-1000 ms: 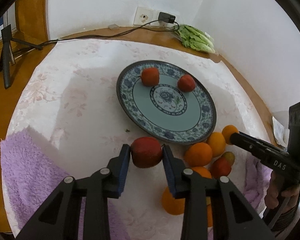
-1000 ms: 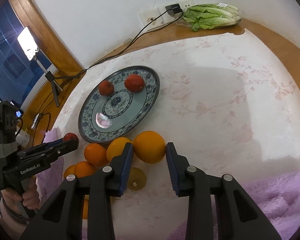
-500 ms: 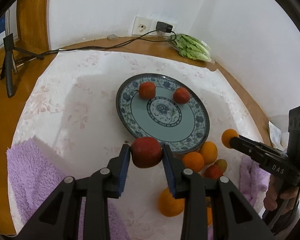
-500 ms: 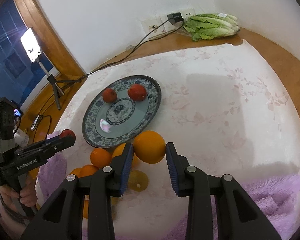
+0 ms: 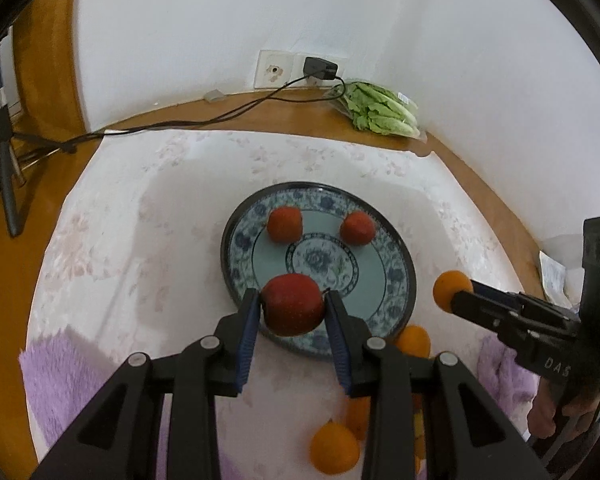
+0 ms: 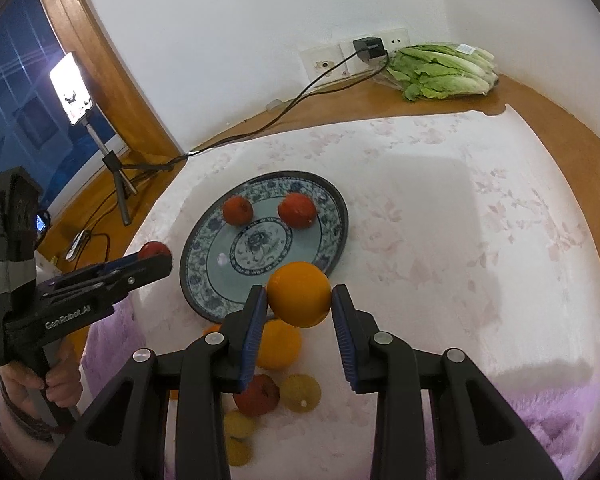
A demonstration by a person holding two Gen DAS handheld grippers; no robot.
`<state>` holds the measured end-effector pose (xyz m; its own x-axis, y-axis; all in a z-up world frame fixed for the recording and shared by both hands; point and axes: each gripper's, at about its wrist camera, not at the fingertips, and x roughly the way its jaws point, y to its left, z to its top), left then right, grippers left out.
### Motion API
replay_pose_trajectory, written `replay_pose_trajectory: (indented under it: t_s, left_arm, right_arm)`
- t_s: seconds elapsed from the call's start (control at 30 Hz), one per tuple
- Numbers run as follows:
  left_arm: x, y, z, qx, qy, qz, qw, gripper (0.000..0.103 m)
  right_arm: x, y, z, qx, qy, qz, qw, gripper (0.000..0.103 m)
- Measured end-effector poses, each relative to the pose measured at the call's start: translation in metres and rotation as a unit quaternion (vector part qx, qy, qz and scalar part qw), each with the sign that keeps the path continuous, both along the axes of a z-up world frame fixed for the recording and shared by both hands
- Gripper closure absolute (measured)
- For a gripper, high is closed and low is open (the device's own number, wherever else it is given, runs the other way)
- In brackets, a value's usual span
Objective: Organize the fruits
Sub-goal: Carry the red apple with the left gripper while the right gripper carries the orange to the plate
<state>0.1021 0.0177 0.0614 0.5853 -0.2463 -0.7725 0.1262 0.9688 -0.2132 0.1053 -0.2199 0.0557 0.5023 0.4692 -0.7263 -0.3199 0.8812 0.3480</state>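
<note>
Blue floral plate [image 5: 396, 256], red apple [image 5: 293, 309], orange [image 6: 299, 294].

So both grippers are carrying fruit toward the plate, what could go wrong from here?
1. The left gripper and right gripper both head for the plate, so they could bump each other.
2. The apple and orange are round and pinched only at their sides, so either might slip out.
3. Two red fruits already sit on the plate; a dropped fruit could knock them rolling.

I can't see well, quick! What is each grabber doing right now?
Left gripper: closed on a red apple.
Right gripper: closed on an orange.
</note>
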Motion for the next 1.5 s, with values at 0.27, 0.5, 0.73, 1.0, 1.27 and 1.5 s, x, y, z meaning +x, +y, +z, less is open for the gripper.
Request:
replay_pose_trajectory:
  t_s: [0.27,0.5,0.73,1.0,1.27,1.5]
  left_arm:
    - [0.024,-0.008,-0.007,0.009,0.003,-0.014,0.9998,0.069]
    - [0.042,-0.008,-0.018,0.008,0.012,-0.013,0.9998,0.069]
    - [0.054,-0.006,-0.027,0.011,0.017,-0.009,0.9997,0.069]
    - [0.062,-0.009,-0.038,0.017,0.026,-0.01,0.9995,0.069]
    - [0.066,-0.011,-0.042,0.023,0.023,-0.01,0.9994,0.069]
    - [0.068,-0.013,-0.043,0.028,0.018,-0.013,0.9994,0.068]
  right_arm:
    - [0.017,0.012,-0.006,-0.001,0.002,0.003,1.0,0.069]
    - [0.031,0.026,-0.011,-0.019,-0.006,0.02,1.0,0.069]
    - [0.041,0.037,-0.02,-0.028,-0.008,0.03,0.999,0.069]
    - [0.052,0.044,-0.028,-0.028,-0.01,0.03,0.999,0.069]
    - [0.058,0.047,-0.034,-0.03,-0.015,0.025,0.999,0.069]
    - [0.059,0.045,-0.036,-0.026,-0.016,0.02,0.999,0.069]
